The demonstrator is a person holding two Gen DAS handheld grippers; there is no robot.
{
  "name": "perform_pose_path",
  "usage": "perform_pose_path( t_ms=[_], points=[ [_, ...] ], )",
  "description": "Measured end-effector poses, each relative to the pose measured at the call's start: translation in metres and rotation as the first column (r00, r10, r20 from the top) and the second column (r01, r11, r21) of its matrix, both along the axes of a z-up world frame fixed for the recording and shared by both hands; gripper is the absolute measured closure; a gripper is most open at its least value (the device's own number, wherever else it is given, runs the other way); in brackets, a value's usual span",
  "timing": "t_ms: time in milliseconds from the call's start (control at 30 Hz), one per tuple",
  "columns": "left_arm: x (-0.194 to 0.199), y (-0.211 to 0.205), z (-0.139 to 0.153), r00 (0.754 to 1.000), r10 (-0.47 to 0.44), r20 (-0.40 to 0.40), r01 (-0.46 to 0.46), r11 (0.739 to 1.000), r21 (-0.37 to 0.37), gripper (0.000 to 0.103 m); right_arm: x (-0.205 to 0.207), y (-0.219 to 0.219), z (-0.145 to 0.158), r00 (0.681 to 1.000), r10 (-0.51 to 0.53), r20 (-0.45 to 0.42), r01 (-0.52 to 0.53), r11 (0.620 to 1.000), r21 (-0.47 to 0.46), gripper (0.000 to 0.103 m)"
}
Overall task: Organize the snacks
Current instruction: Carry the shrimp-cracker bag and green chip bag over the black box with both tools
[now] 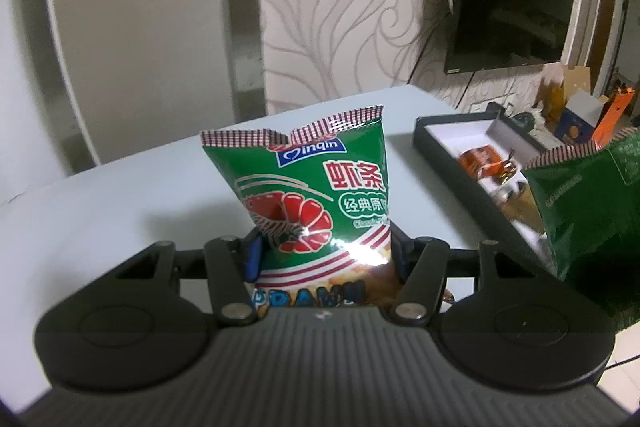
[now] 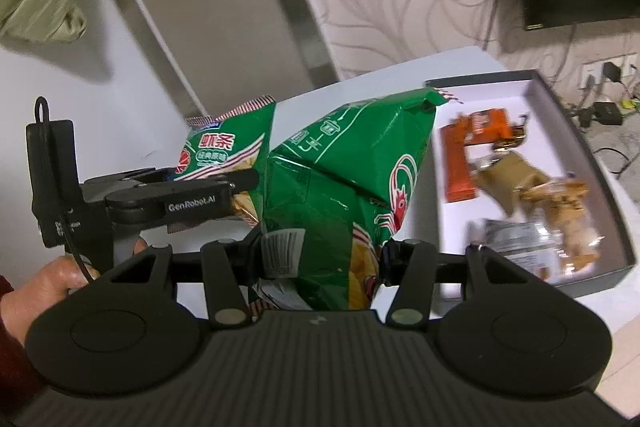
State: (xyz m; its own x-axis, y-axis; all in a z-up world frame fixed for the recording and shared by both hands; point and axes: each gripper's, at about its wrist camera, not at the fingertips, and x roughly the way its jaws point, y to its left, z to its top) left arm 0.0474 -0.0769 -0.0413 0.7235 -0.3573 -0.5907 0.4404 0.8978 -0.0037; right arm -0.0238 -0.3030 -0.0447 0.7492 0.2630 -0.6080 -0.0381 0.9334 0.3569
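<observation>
While the left gripper [image 1: 326, 255] pinches the lower part of a green prawn-cracker bag [image 1: 312, 187], that bag stands upright above the pale table [image 1: 120, 207]. At about two o'clock lies the dark tray [image 1: 452, 163], with an orange packet [image 1: 482, 161] inside. On the right wrist view, the right gripper [image 2: 320, 259] clamps a second green bag [image 2: 340, 187], crumpled and tilted; the tray's other snacks look blurred, perhaps biscuits.
</observation>
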Motion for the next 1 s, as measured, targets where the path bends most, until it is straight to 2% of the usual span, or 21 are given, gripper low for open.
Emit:
perform_pose_path(
  t_ms=[300, 567, 767, 1000],
  points=[
    [0.010, -0.060, 0.009, 0.996, -0.082, 0.017, 0.083, 0.996, -0.016, 0.043, -0.008, -0.054, 0.005, 0.994, -0.106, 0.017, 0.106, 0.994, -0.019, 0.046],
    [0.023, -0.115, 0.004, 0.990, -0.142, 0.012, 0.142, 0.990, -0.019, 0.042, -0.006, -0.095, -0.006, 0.986, -0.164, -0.007, 0.164, 0.985, -0.057, 0.046],
    [0.033, -0.148, -0.007, 0.987, -0.163, -0.007, 0.163, 0.986, -0.018, 0.042, 0.006, -0.113, -0.017, 0.989, -0.145, -0.039, 0.143, 0.988, -0.062, 0.046],
    [0.056, -0.180, -0.026, 0.984, -0.172, -0.049, 0.172, 0.985, -0.007, 0.042, 0.030, -0.122, -0.029, 0.994, -0.060, -0.096, 0.058, 0.998, -0.025, 0.046]
  ],
)
